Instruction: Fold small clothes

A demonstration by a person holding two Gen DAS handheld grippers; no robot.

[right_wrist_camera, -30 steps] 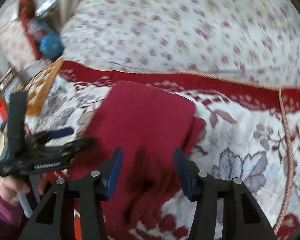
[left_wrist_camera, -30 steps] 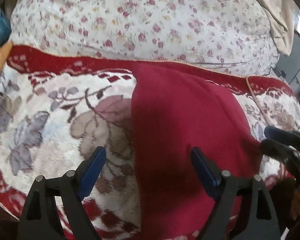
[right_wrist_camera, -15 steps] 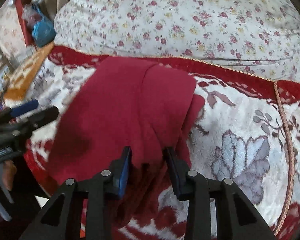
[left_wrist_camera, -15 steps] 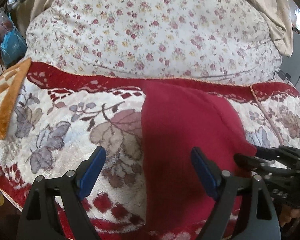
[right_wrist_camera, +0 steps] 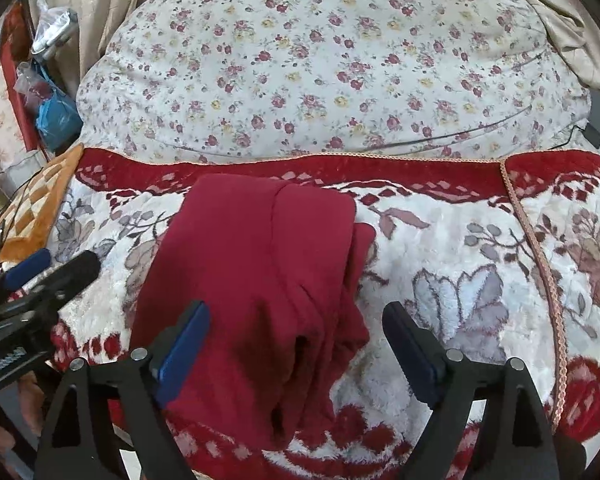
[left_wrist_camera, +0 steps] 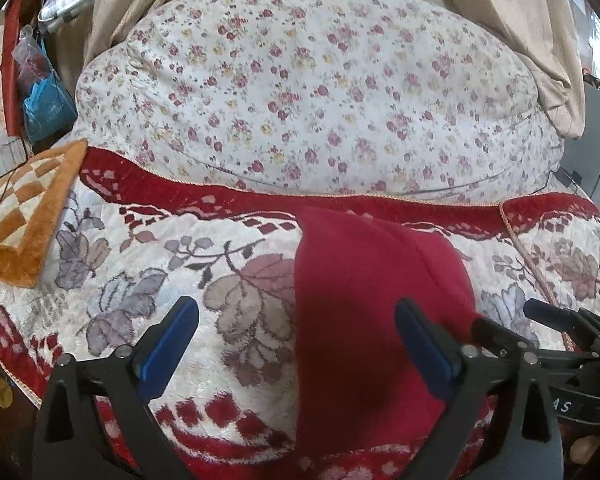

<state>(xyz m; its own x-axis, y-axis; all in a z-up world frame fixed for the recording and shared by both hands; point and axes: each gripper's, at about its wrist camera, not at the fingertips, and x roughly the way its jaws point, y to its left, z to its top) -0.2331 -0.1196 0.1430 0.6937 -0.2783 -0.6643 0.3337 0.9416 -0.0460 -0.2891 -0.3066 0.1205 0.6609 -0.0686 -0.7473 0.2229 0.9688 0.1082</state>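
Behind everything, a big flowered cushion (right_wrist_camera: 332,64) fills the upper half of both views, and a red and white flowered blanket (right_wrist_camera: 480,240) covers the surface below it. On this blanket lies the red garment (right_wrist_camera: 252,264), folded into a long strip at the centre of the right wrist view. Its lower right part looks bunched, though the folds are hard to read. The right gripper (right_wrist_camera: 296,340) has just been opening; its jaws stand spread over the garment's lower part without pressing it. The left gripper (left_wrist_camera: 296,344) has also just opened wider, with the garment's left edge between its jaws, not pinched. An orange checked mat (left_wrist_camera: 24,216) lies at the left edge.
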